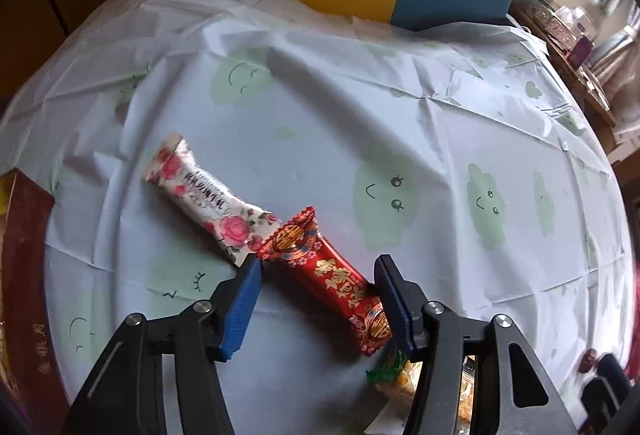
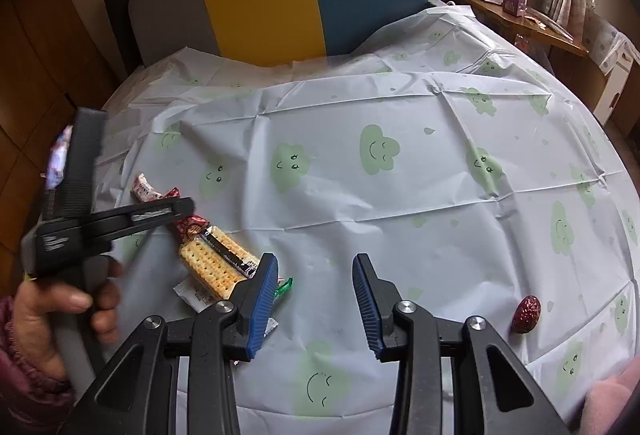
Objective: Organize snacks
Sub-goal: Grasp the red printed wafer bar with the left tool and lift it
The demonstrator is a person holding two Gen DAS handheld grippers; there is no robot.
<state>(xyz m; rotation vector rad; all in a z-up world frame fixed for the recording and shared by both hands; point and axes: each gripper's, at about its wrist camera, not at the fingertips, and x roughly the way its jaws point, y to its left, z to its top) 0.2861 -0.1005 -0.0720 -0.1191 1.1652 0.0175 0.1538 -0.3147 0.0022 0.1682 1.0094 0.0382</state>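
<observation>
2 left fingers point(image 1: 318, 261) open | red snack point(image 1: 332, 275) between, right pad touching | right fingers point(image 2: 314, 261) open, empty

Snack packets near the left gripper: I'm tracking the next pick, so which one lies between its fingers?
The red-and-gold packet lies between the open left gripper; the rose-printed white packet lies beyond its fingertips.

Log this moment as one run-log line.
task: organize snacks | left gripper: open, straddling red snack packet, not pressing | right gripper: open, empty | cracker pack: on tablecloth
</observation>
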